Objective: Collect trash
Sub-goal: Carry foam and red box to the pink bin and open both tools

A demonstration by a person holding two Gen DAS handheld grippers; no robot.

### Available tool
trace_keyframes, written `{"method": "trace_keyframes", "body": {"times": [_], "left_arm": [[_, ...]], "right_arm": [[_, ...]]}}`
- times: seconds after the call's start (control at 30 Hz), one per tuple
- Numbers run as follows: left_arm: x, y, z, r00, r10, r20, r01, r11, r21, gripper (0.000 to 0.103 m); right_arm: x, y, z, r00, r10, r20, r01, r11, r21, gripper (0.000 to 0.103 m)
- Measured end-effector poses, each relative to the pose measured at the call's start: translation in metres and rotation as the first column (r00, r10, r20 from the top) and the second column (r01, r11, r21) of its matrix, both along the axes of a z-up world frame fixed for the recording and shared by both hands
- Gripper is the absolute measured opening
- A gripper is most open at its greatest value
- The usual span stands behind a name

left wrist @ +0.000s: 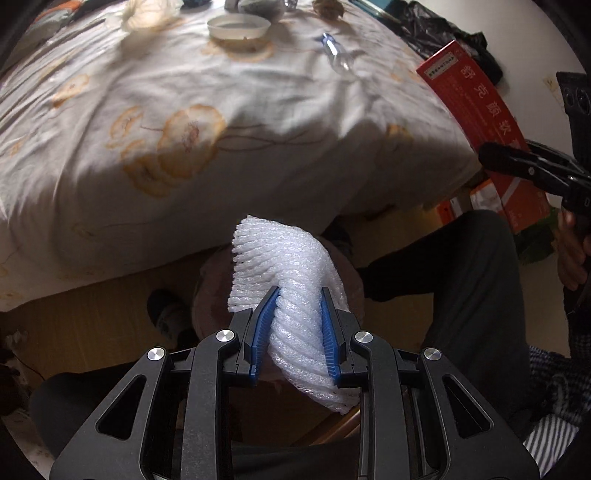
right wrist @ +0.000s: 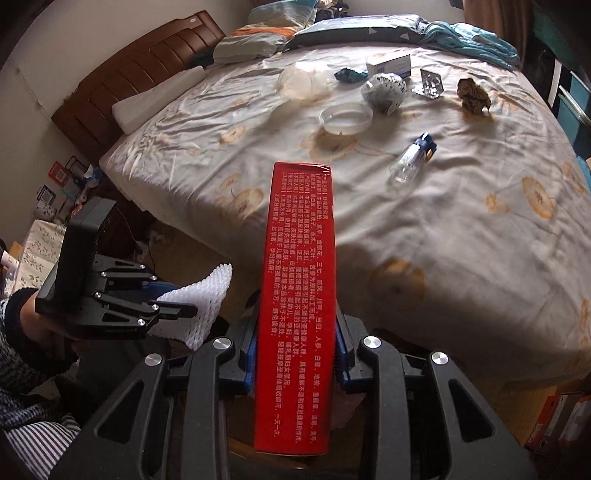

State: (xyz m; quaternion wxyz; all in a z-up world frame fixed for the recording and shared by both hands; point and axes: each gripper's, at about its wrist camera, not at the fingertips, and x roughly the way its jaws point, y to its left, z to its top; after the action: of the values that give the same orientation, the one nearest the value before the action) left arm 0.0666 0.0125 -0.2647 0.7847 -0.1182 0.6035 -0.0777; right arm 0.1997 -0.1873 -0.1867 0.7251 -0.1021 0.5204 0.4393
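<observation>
My left gripper (left wrist: 297, 295) is shut on a white foam net sleeve (left wrist: 284, 258), held off the near edge of the bed; it also shows in the right wrist view (right wrist: 195, 306). My right gripper (right wrist: 297, 325) is shut on a long red box (right wrist: 299, 280) with white print, pointing over the bed; the red box also shows in the left wrist view (left wrist: 480, 110). On the bed lie a small clear bottle (right wrist: 412, 160), a white plastic lid (right wrist: 345, 118), a clear cup (right wrist: 303, 79), a crumpled brown paper (right wrist: 472, 96), a balled wrapper (right wrist: 384, 90) and a white carton (right wrist: 393, 66).
The bed (right wrist: 461, 240) has a flowered sheet and a brown headboard (right wrist: 147, 70). Pillows and bedding lie at the far end. A black bag (left wrist: 447, 33) lies at the bed's right. Boxes sit on the floor (left wrist: 480, 199). My legs (left wrist: 461, 277) are below the grippers.
</observation>
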Motion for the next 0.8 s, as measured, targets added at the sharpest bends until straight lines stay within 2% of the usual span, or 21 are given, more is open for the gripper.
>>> {"method": "trace_keyframes", "body": {"times": [0.2, 0.4, 0.63, 0.8], "left_arm": [[0.007, -0.012, -0.064, 0.991, -0.037, -0.126, 0.040, 0.999, 0.019, 0.026], [0.021, -0.025, -0.121, 0.972, -0.070, -0.226, 0.081, 0.996, 0.040, 0.026], [0.027, -0.027, -0.172, 0.948, -0.076, -0.309, 0.097, 0.994, 0.051, 0.026], [0.034, -0.025, -0.209, 0.932, -0.074, -0.354, 0.096, 0.994, 0.044, 0.025]], "right_arm": [[-0.026, 0.011, -0.071, 0.995, 0.063, -0.076, -0.074, 0.986, -0.150, 0.030], [-0.039, 0.034, -0.135, 0.978, 0.165, -0.127, -0.195, 0.941, -0.278, 0.030], [-0.042, 0.051, -0.211, 0.951, 0.207, -0.231, -0.283, 0.885, -0.369, 0.030], [-0.037, 0.056, -0.249, 0.935, 0.199, -0.293, -0.310, 0.860, -0.405, 0.030]]}}
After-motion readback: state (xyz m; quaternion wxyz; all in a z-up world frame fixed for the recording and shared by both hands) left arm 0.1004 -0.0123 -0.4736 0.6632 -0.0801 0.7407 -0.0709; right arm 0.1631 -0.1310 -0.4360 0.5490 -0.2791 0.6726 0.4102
